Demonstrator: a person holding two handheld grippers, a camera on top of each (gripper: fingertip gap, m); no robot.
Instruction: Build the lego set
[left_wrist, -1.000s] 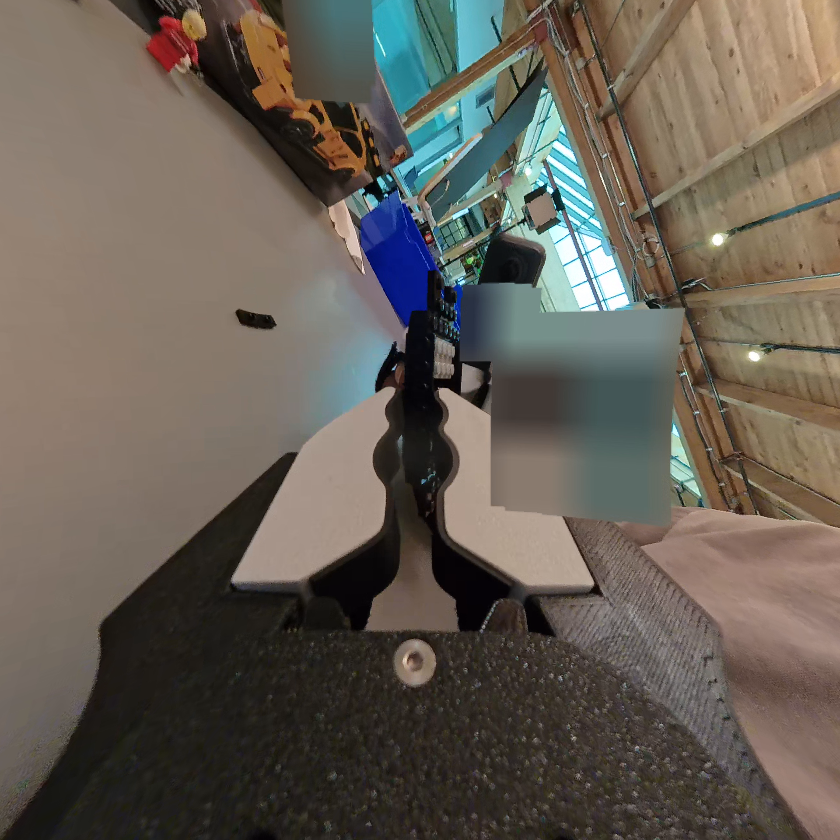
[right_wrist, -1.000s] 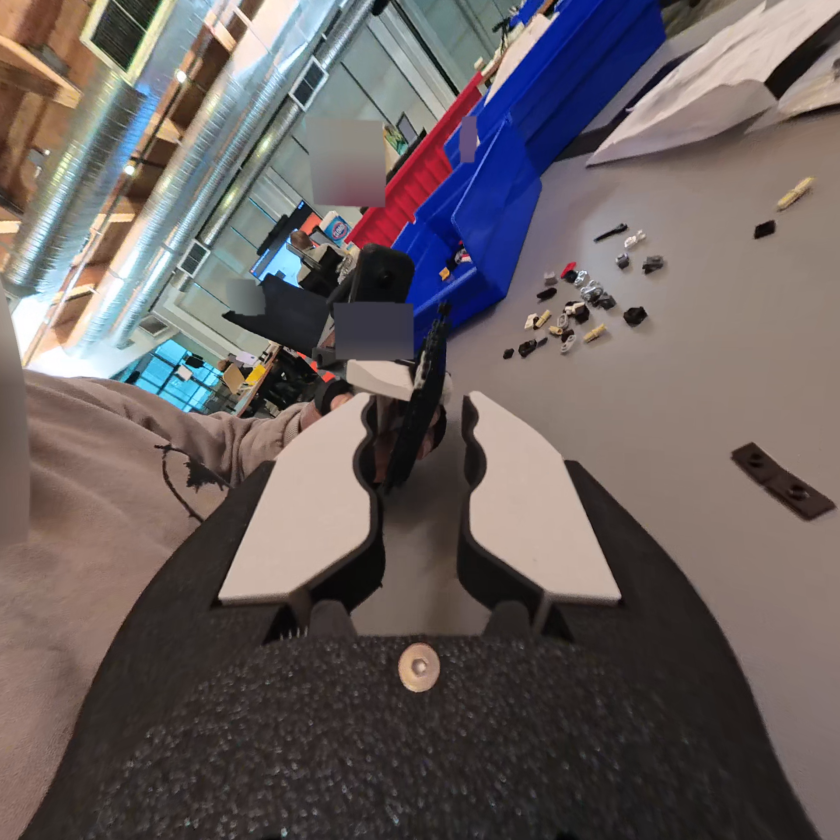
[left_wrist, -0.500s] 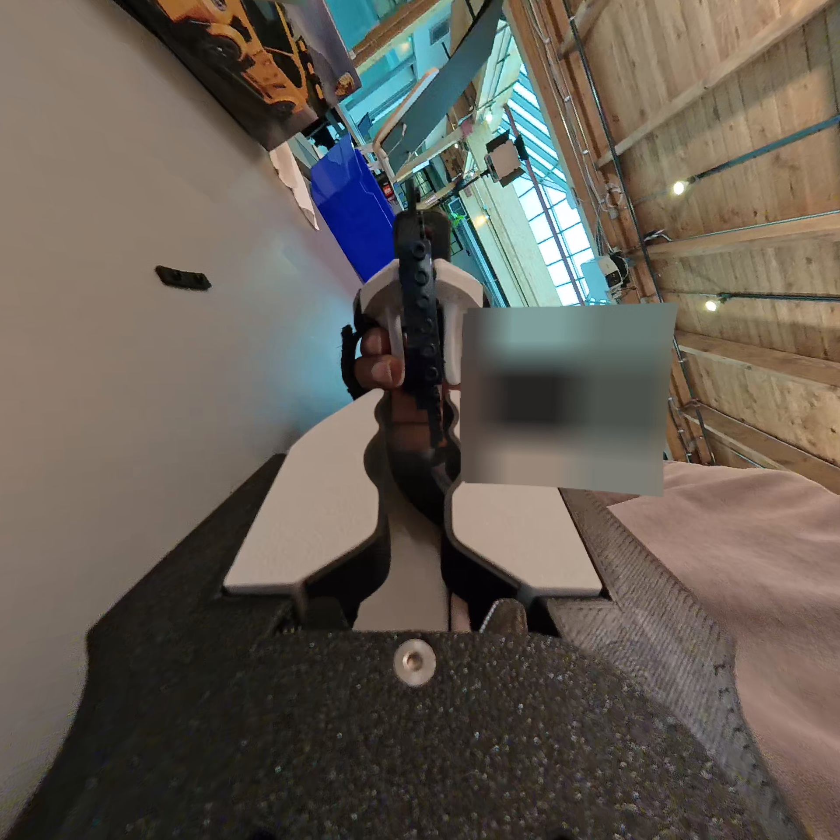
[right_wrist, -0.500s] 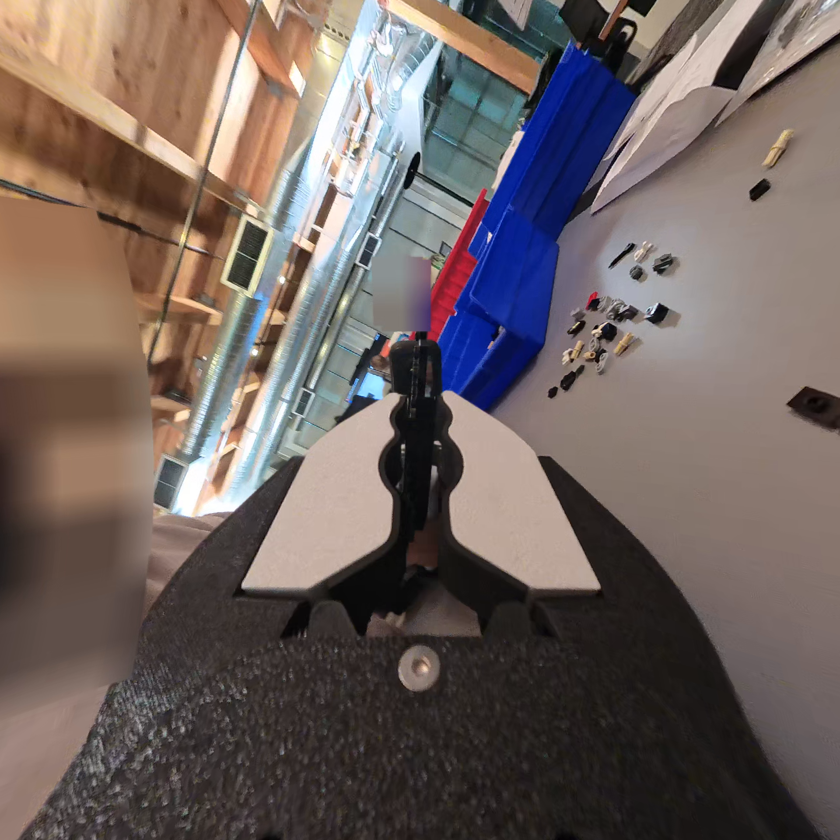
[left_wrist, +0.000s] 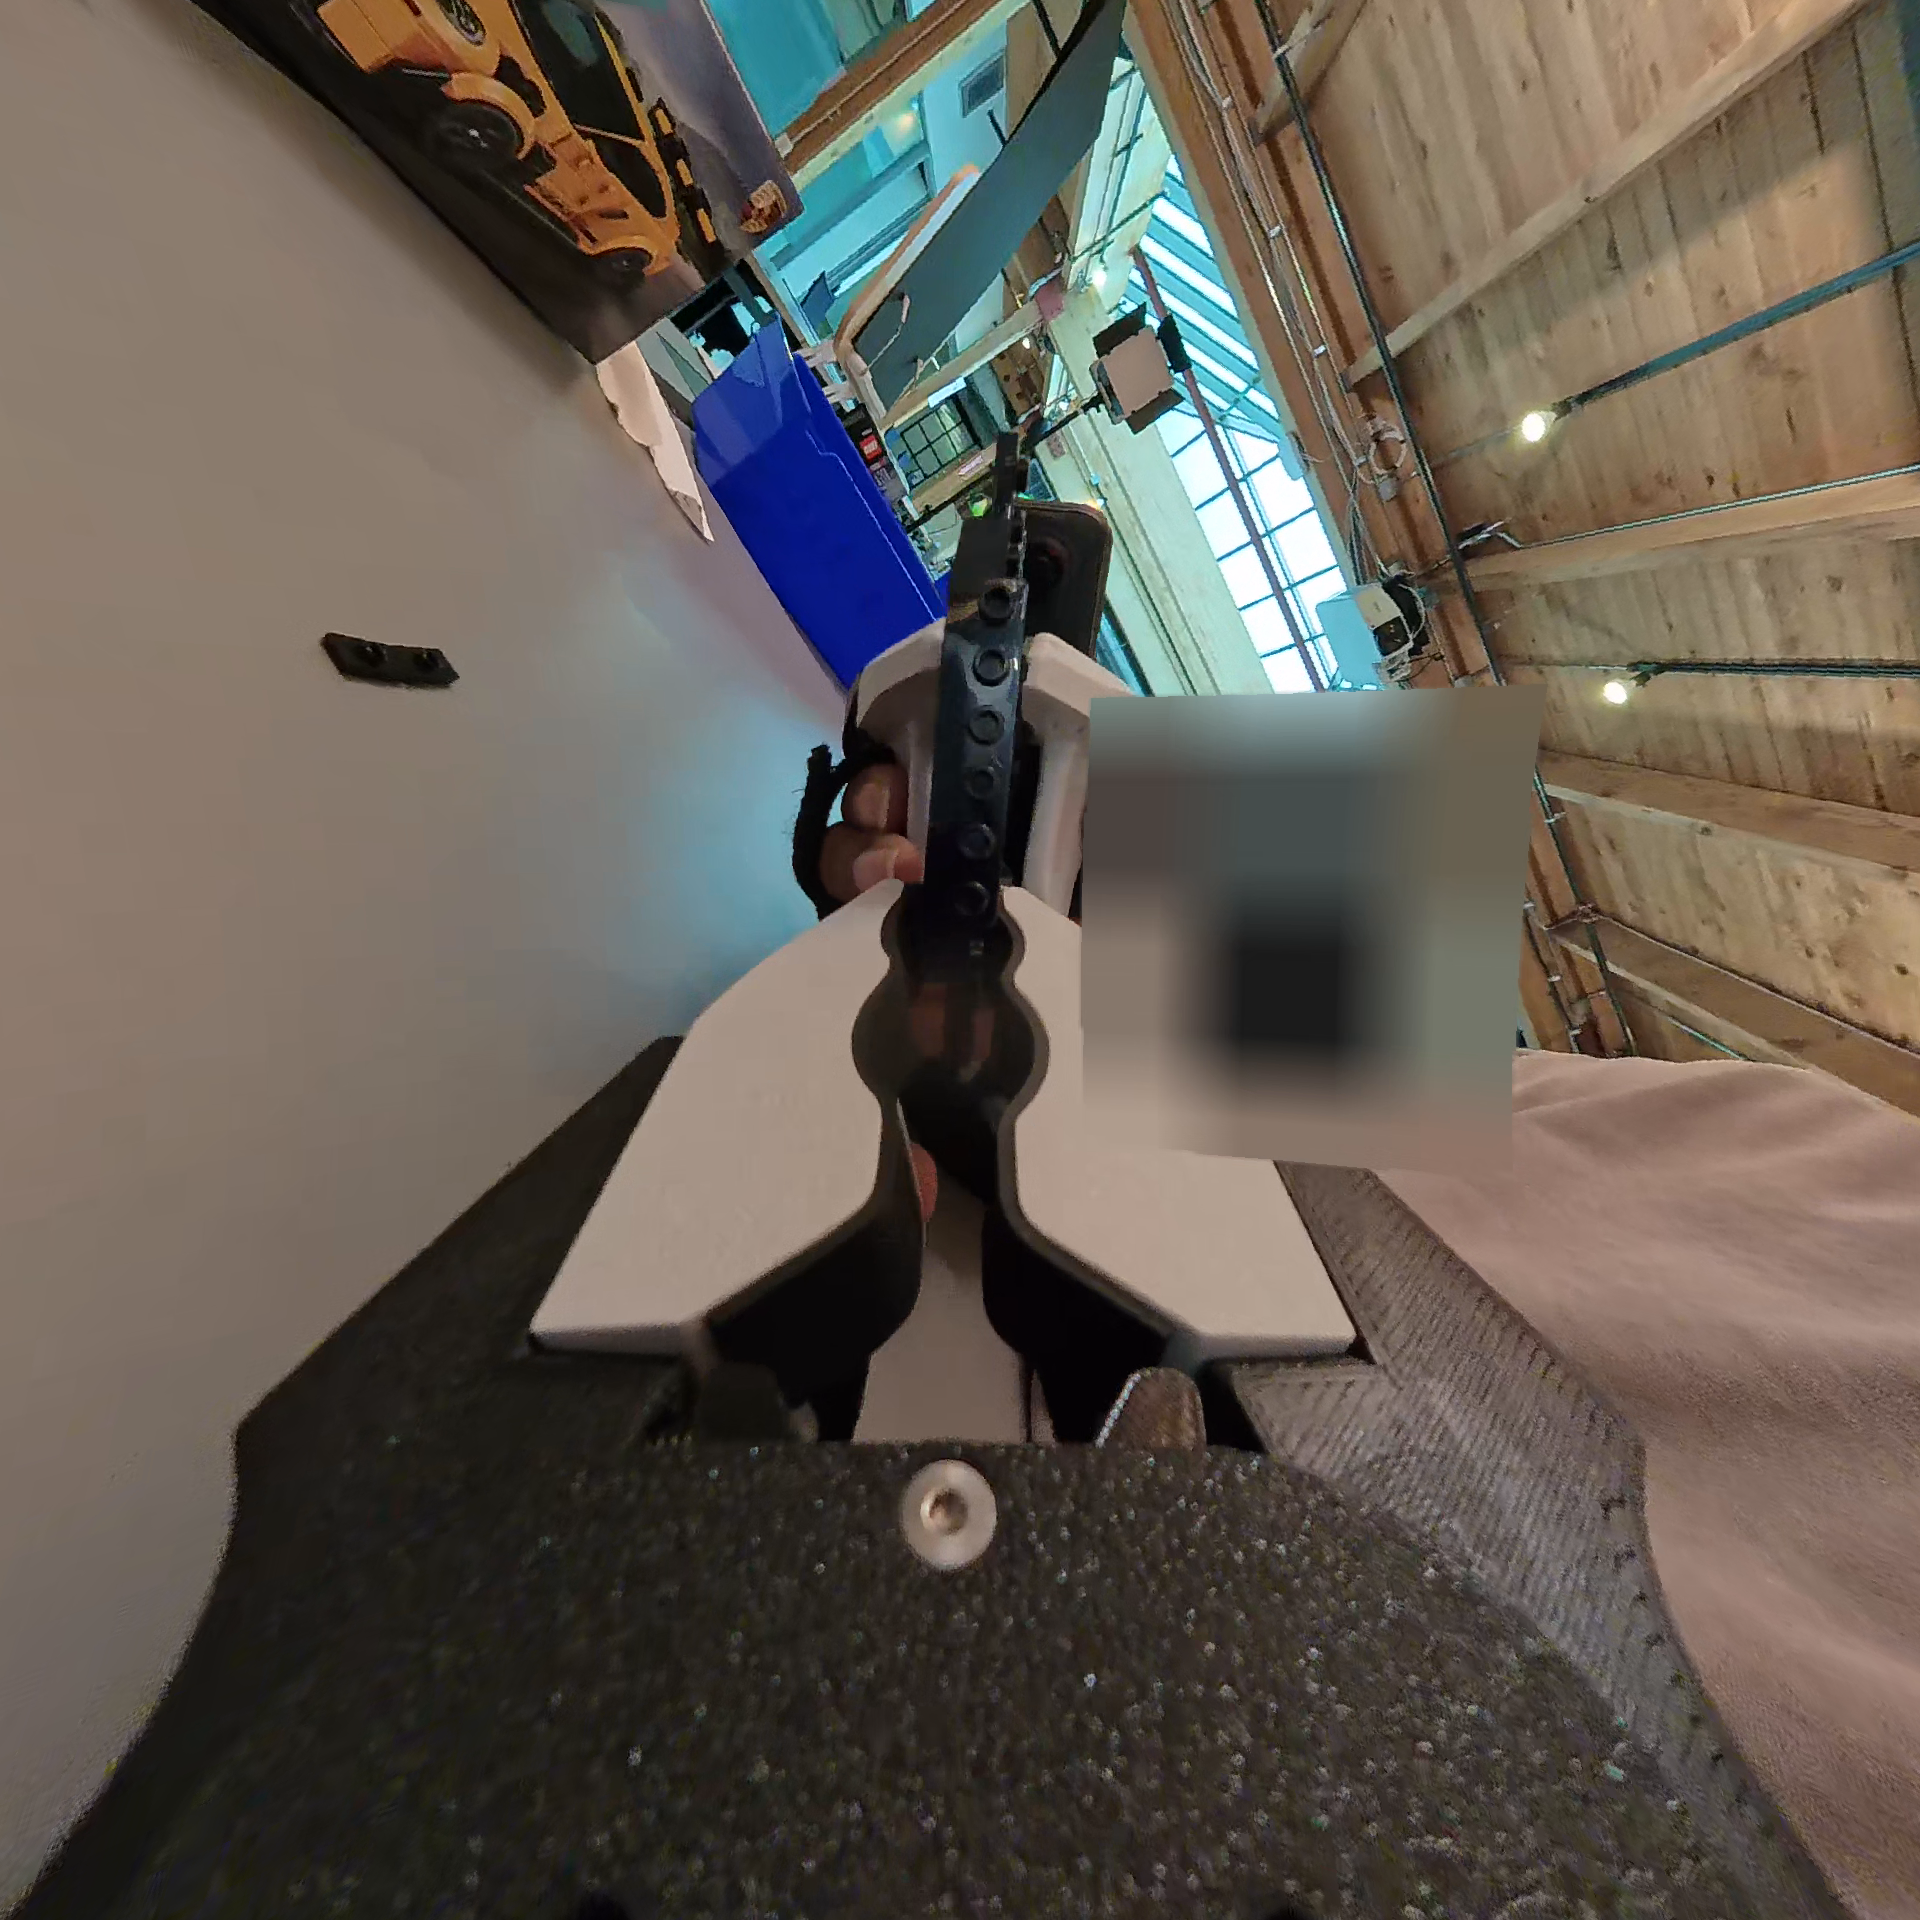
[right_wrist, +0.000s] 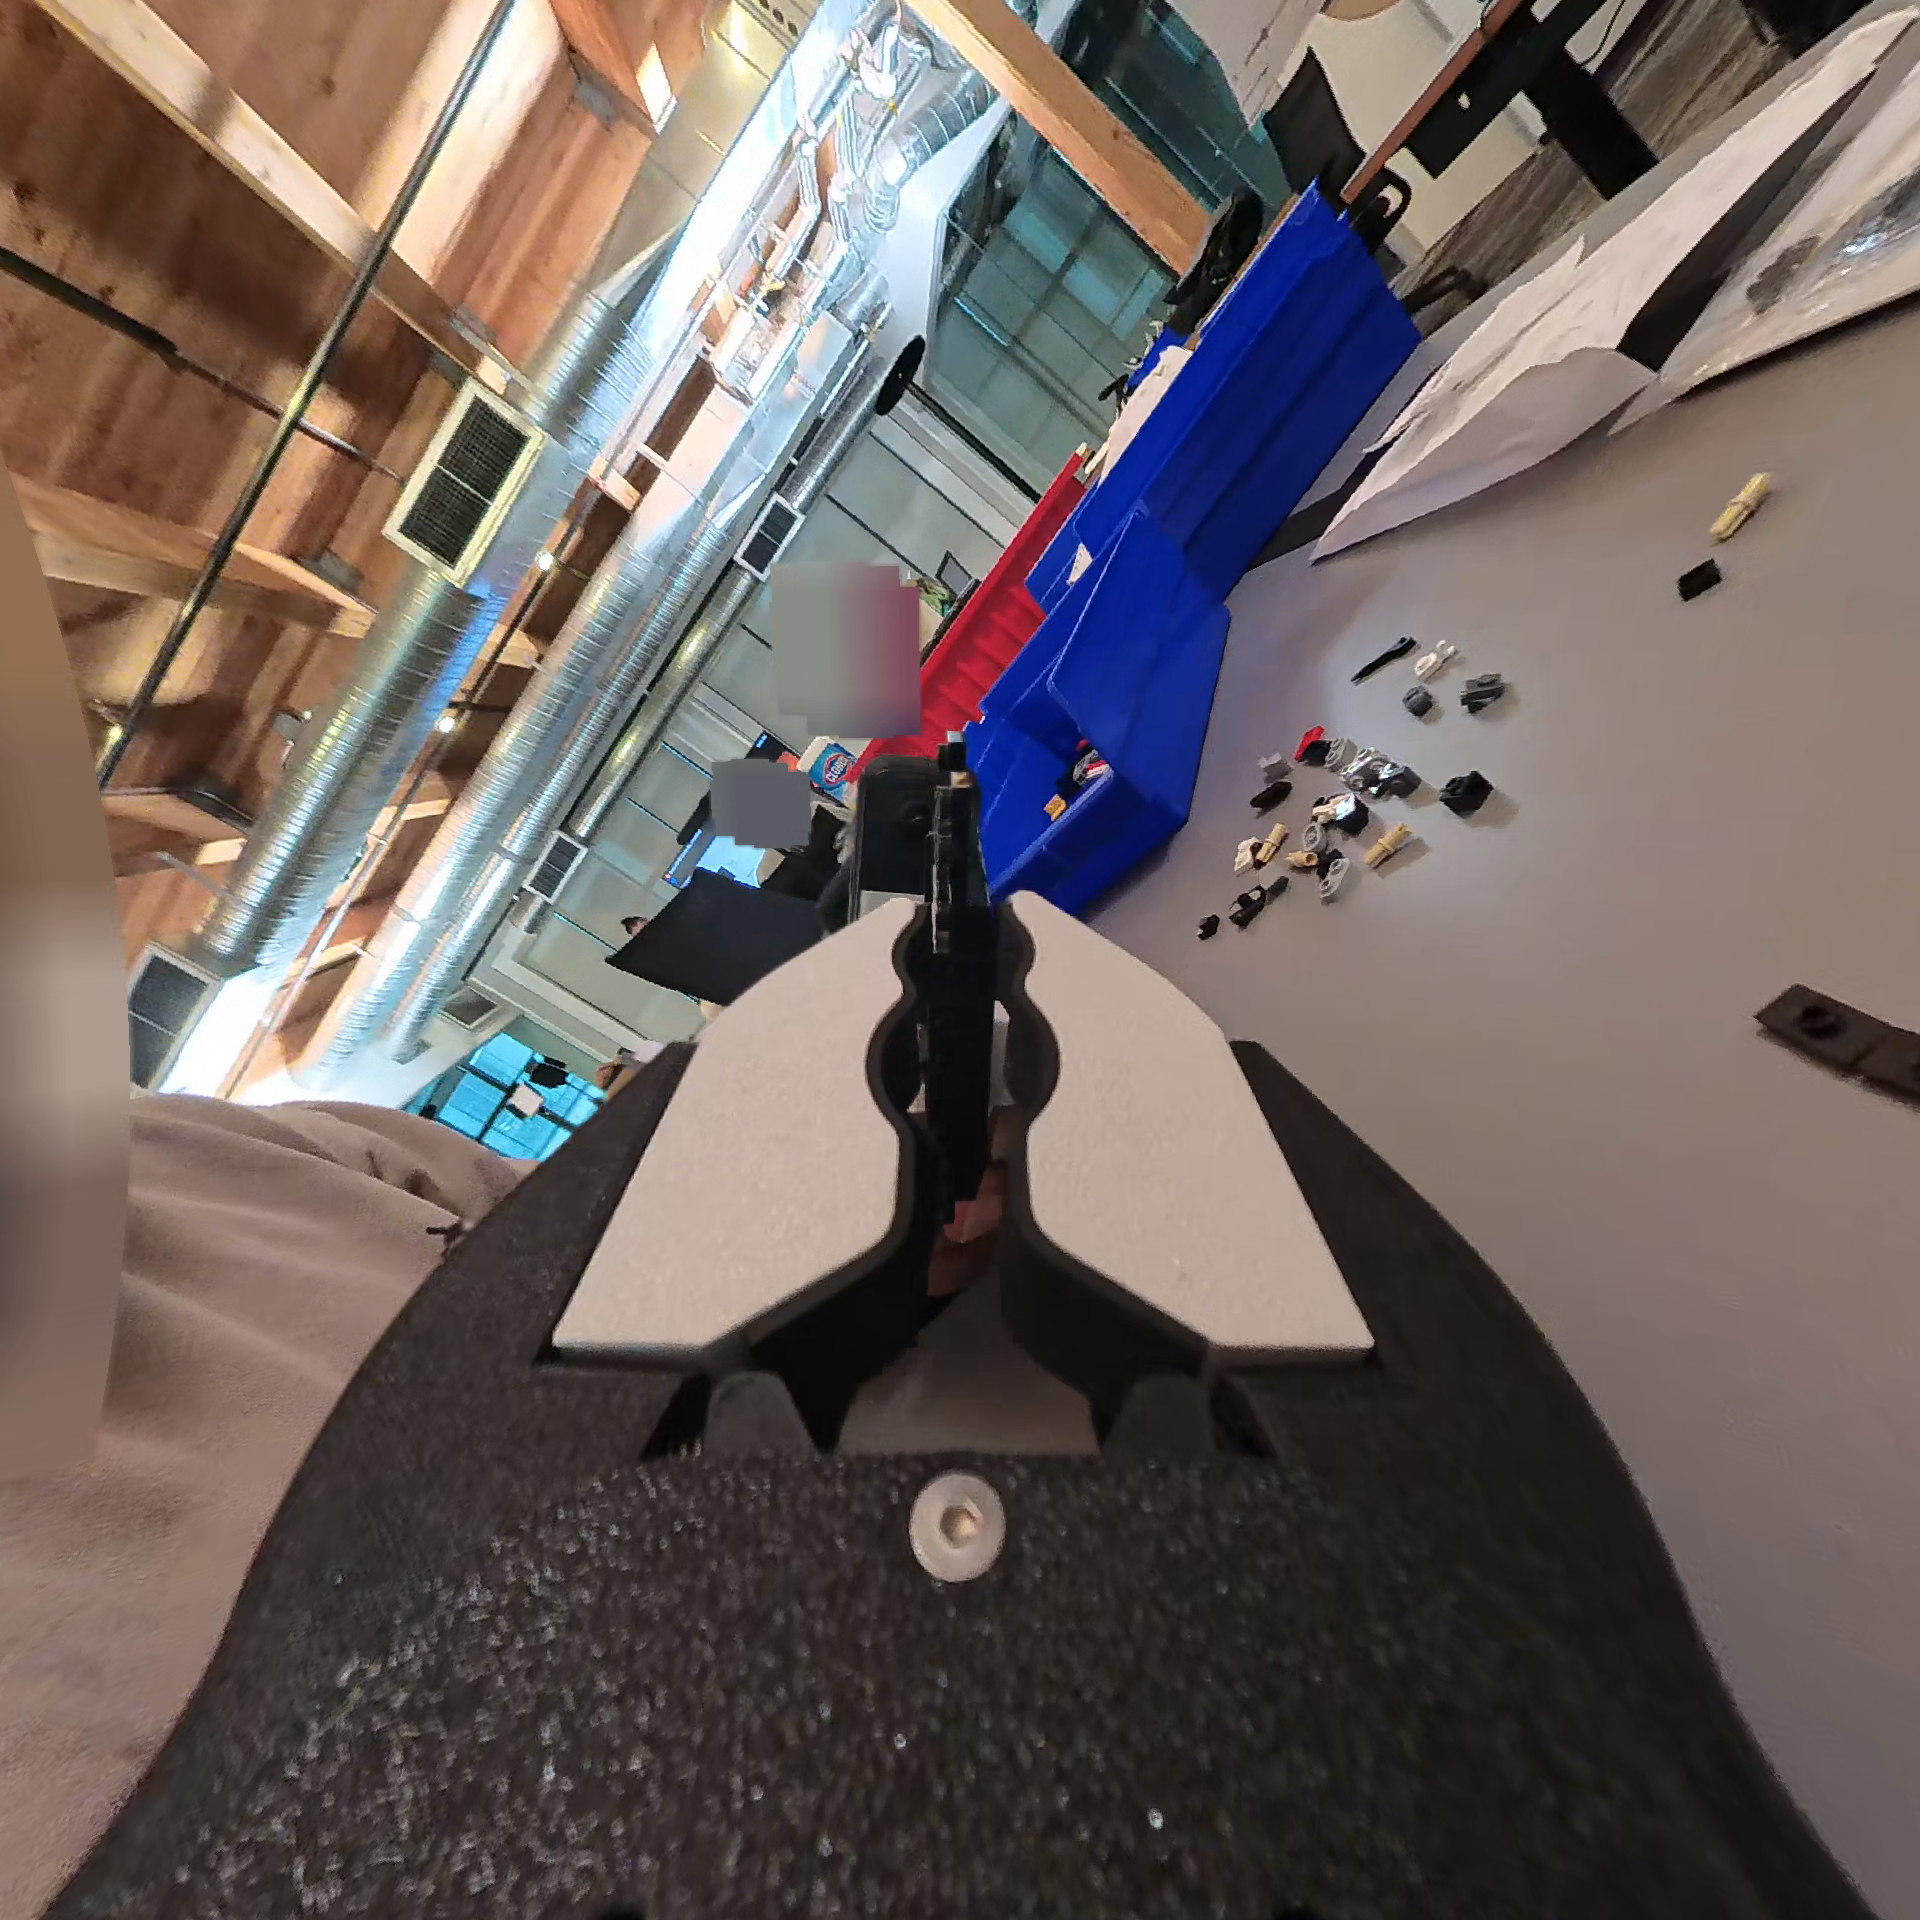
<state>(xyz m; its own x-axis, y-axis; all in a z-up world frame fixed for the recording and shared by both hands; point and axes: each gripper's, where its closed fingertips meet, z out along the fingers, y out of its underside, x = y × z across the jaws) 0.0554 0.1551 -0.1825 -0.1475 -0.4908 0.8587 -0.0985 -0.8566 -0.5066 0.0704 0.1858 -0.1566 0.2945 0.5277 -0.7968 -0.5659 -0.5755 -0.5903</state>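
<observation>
A black studded Lego assembly (left_wrist: 977, 748) is held in the air between both grippers, edge-on to each camera. My left gripper (left_wrist: 951, 920) is shut on its near end. Beyond it the white fingers (left_wrist: 894, 696) of the right gripper clamp the far end, with a gloved hand (left_wrist: 857, 831) behind them. In the right wrist view my right gripper (right_wrist: 951, 914) is shut on the same assembly (right_wrist: 956, 997). The left gripper's camera body (right_wrist: 888, 831) shows just past the assembly.
Several small loose Lego parts (right_wrist: 1340, 821) lie on the grey table (right_wrist: 1558, 1247), with a flat black plate (right_wrist: 1839, 1049) nearer; the plate also shows in the left wrist view (left_wrist: 390, 660). Blue bins (right_wrist: 1143, 675), papers (right_wrist: 1558, 343) and a box showing a yellow car (left_wrist: 561, 135) line the far side. The tips of one gripper are about 4 centimeters away from the tips of the other. The flat black plate (right_wrist: 1839, 1049) is about 12 centimeters from my right fingertips. It is also in sight in the left wrist view (left_wrist: 382, 671).
My right gripper was open around the assembly a second ago and has closed on it. My left gripper kept the assembly between its fingers. Both views have tilted and shifted.
</observation>
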